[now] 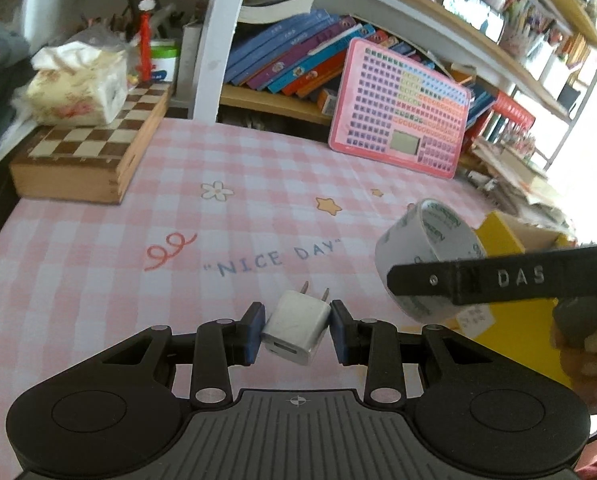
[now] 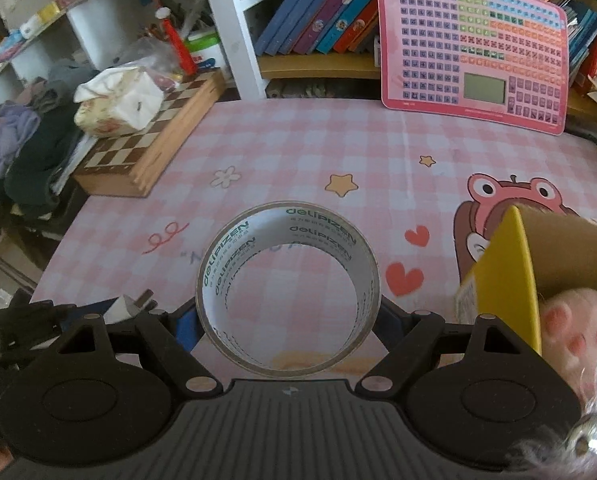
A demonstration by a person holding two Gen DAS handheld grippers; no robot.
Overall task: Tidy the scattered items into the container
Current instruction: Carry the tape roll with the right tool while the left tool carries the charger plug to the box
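Note:
My left gripper (image 1: 297, 326) is shut on a white USB wall charger (image 1: 296, 330), prongs pointing away, held just above the pink checked tablecloth (image 1: 178, 208). My right gripper (image 2: 286, 316) is shut on a roll of clear tape (image 2: 286, 292), held with its hole facing the camera; the roll also shows in the left wrist view (image 1: 426, 252), with the right gripper's black finger across it. A yellow cardboard box (image 2: 514, 280), the container, is at the right, open, with a pink plush paw (image 2: 578, 328) in it. The box also shows in the left wrist view (image 1: 502, 236).
A wooden chessboard box (image 1: 82, 152) with a tissue pack (image 1: 78, 84) on it stands at the back left. A pink keypad toy board (image 1: 402, 108) leans against the bookshelf (image 1: 298, 52) at the back. Piled clothes (image 2: 22, 148) lie off the table's left edge.

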